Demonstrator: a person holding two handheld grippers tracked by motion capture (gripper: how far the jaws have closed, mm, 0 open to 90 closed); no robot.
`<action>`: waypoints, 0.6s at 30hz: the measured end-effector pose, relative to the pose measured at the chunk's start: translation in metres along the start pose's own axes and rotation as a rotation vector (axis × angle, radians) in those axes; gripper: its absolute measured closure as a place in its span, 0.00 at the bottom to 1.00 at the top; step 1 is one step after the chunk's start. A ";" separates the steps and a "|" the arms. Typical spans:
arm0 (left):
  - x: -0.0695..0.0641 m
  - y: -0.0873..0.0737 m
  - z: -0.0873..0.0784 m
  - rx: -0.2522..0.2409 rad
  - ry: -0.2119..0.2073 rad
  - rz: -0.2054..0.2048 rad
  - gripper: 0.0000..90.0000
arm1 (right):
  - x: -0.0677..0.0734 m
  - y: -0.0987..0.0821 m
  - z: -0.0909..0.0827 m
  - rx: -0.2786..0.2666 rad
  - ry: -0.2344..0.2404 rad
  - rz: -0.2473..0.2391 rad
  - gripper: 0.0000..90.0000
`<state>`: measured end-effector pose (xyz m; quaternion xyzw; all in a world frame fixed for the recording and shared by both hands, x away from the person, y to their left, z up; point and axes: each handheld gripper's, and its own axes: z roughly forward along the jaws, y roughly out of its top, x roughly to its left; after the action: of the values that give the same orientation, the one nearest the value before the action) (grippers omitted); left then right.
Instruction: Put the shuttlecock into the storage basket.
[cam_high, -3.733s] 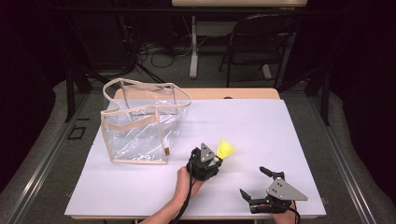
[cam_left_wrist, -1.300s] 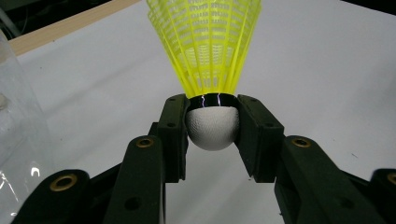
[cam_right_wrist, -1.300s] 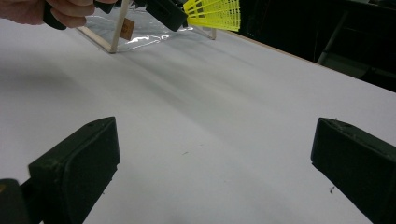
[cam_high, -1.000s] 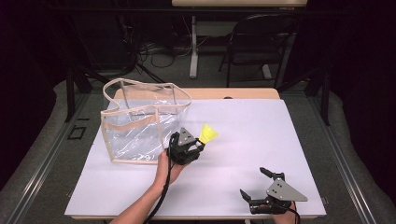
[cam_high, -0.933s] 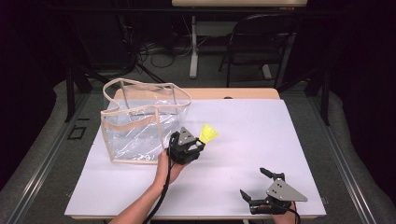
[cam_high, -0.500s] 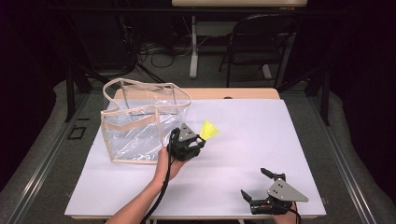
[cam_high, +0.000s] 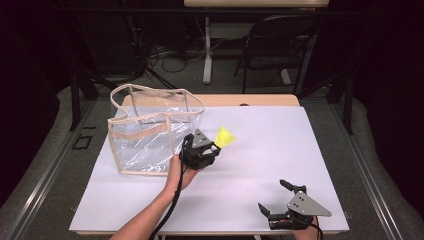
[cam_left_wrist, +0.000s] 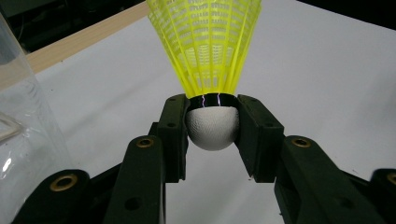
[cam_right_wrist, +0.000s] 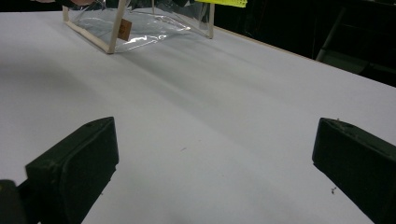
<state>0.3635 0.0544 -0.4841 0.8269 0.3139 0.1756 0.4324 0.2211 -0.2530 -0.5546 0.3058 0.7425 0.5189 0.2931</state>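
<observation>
A yellow plastic shuttlecock (cam_high: 226, 137) with a white cork head is held just above the white table, its skirt pointing up and away to the right. My left gripper (cam_high: 216, 147) is shut on that cork; in the left gripper view the two jaws clamp the shuttlecock (cam_left_wrist: 212, 126) on both sides of the head. A clear bag (cam_high: 150, 135) with beige trim stands open-topped just left of that gripper, and its wall (cam_left_wrist: 23, 121) is close by. My right gripper (cam_high: 272, 195) rests at the table's front right, open, nothing between its jaws (cam_right_wrist: 215, 163).
A white sheet covers the table (cam_high: 310, 150), with a wooden strip along the far edge. The bag (cam_right_wrist: 135, 23) shows far off in the right gripper view. A folding chair (cam_high: 280, 45) and cables stand on the floor beyond the table.
My left gripper has carried the shuttlecock up and to the left, from mid table to beside the bag. The right gripper has not moved.
</observation>
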 end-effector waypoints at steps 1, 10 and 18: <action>0.001 0.001 -0.001 -0.001 -0.001 -0.001 0.72 | 0.000 0.000 0.001 0.001 0.003 0.000 0.00; 0.006 0.003 -0.005 -0.005 0.009 0.006 0.72 | 0.000 0.000 0.005 0.017 0.023 -0.002 0.00; 0.008 0.005 -0.007 -0.004 0.001 0.003 0.72 | 0.000 0.000 0.009 0.025 0.022 -0.013 0.00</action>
<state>0.3675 0.0621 -0.4753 0.8263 0.3126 0.1770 0.4337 0.2274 -0.2476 -0.5567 0.2988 0.7541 0.5111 0.2845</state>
